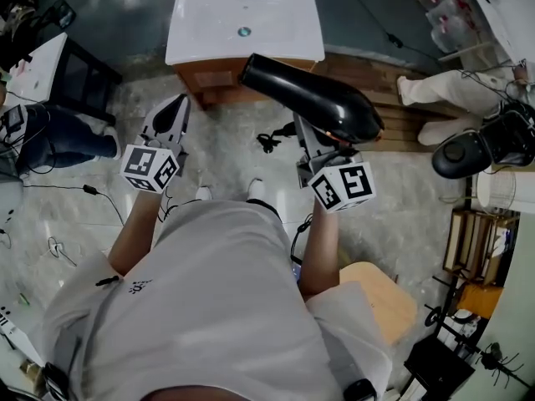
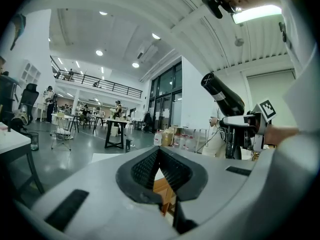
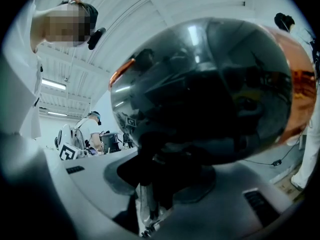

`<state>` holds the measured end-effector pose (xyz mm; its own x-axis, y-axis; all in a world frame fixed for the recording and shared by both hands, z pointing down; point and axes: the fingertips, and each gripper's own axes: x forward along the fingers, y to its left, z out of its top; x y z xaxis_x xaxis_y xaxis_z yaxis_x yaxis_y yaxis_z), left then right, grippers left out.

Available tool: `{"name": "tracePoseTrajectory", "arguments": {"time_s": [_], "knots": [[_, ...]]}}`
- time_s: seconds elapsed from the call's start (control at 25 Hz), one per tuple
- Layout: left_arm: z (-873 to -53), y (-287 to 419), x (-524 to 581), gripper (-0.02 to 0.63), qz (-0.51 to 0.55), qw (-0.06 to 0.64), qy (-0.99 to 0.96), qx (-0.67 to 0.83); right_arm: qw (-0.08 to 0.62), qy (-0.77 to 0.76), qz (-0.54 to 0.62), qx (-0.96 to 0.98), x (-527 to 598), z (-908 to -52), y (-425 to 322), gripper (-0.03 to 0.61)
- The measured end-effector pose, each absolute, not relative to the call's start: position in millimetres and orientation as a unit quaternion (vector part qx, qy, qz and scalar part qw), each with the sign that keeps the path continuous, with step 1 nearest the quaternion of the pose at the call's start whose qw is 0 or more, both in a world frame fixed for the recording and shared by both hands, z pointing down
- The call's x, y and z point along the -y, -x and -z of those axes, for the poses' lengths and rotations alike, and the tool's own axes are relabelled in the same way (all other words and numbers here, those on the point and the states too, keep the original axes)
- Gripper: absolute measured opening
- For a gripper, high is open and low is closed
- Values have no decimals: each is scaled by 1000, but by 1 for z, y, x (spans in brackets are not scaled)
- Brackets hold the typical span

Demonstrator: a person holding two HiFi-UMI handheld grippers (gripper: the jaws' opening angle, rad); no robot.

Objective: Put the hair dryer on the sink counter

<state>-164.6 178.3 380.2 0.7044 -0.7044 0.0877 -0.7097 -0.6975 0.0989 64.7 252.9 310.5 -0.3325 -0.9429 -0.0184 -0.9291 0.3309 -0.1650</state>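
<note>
Hair dryer (image 1: pixel 313 98), glossy black w/ copper trim, held by R fingers (image 1: pixel 309 140); L fingers (image 1: pixel 171 117) closed, empty.

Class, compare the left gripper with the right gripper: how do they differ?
The left gripper is shut and empty; the right gripper clamps the hair dryer by its handle. In the head view the left gripper's jaws show plainly; the dryer's body covers the right gripper's. Both bear marker cubes and face the sink counter.
</note>
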Motion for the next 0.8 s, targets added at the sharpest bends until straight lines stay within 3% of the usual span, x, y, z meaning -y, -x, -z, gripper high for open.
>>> {"name": "tracePoseTrajectory", "arguments": {"time_s": [0.8], "knots": [[-390, 72, -174, 2, -35, 68, -906, 417, 47, 540, 80, -836, -231, -334, -151, 150]]}}
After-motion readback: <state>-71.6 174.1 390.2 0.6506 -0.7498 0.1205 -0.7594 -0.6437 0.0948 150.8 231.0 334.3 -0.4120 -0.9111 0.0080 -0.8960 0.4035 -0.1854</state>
